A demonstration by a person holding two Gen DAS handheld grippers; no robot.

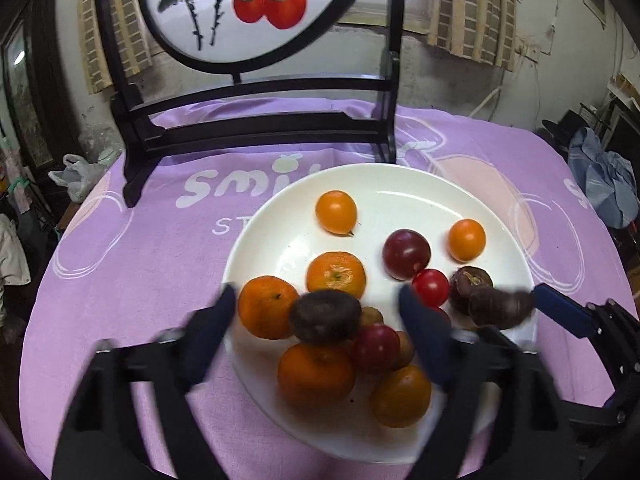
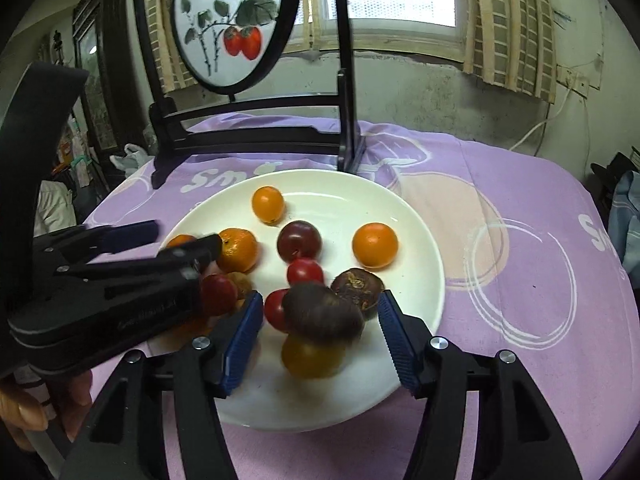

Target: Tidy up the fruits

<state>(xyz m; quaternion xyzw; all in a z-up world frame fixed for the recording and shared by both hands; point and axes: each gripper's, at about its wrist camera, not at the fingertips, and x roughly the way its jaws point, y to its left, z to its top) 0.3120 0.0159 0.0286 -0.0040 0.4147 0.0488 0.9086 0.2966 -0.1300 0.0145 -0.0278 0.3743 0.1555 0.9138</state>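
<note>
A white plate [image 1: 408, 188] on the purple cloth holds several fruits: mandarins [image 1: 335, 274], orange tomatoes [image 1: 336, 212], red tomatoes [image 1: 430, 287] and dark purple fruits [image 1: 406, 254]. My left gripper [image 1: 316, 312] is open over the plate's near left, and a blurred dark brown fruit [image 1: 325, 316] lies between its fingers, untouched. My right gripper [image 2: 320, 316] is open over the plate [image 2: 416, 232], and another blurred dark brown fruit [image 2: 322, 312] sits between its blue fingers, on top of an orange tomato [image 2: 312, 356]. The left gripper [image 2: 120, 264] shows at the left of the right wrist view.
A black wooden stand with a round painted persimmon screen [image 1: 256, 4] stands behind the plate. The purple tablecloth [image 1: 140, 260] covers the round table. A plastic bag [image 1: 76, 176] lies off the far left edge, blue cloth [image 1: 604, 184] off the right.
</note>
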